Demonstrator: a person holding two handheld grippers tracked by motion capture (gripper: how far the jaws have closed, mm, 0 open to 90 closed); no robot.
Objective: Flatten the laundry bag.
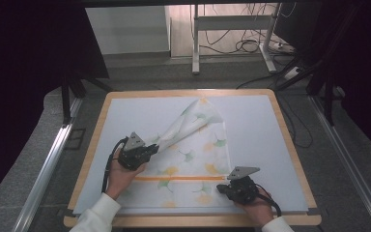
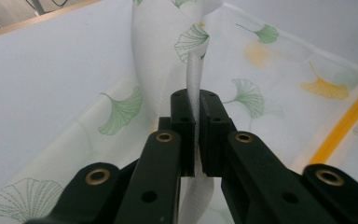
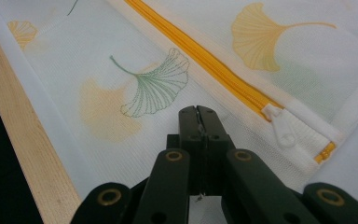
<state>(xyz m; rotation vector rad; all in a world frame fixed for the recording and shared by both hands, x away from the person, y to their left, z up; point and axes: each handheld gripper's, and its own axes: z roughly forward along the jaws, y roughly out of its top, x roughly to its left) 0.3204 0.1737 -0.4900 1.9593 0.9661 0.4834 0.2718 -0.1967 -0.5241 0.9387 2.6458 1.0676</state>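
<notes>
**Two grippers pin a leaf-print bag on the mat**

The left gripper (image 1: 150, 149) sits at the left side of the bag (image 1: 200, 154), its hand (image 1: 123, 175) coming up from the near edge with the wrist angled toward the far right. Its jaws are clamped on a fold of the fabric (image 2: 193, 88), which rises from them in a twisted strip toward the bag's far corner.

The right gripper (image 1: 223, 188) lies low near the bag's near right corner, its hand (image 1: 257, 205) behind it. Its jaws are pressed together on the mesh, just beside the white zipper pull (image 3: 282, 128) at the end of the yellow zipper (image 3: 205, 58).

The bag lies spread across the middle of the white mat (image 1: 125, 116) — its near edge close to the table's wooden rim (image 1: 84, 159). Bare mat lies open to the left, right and far side.
</notes>
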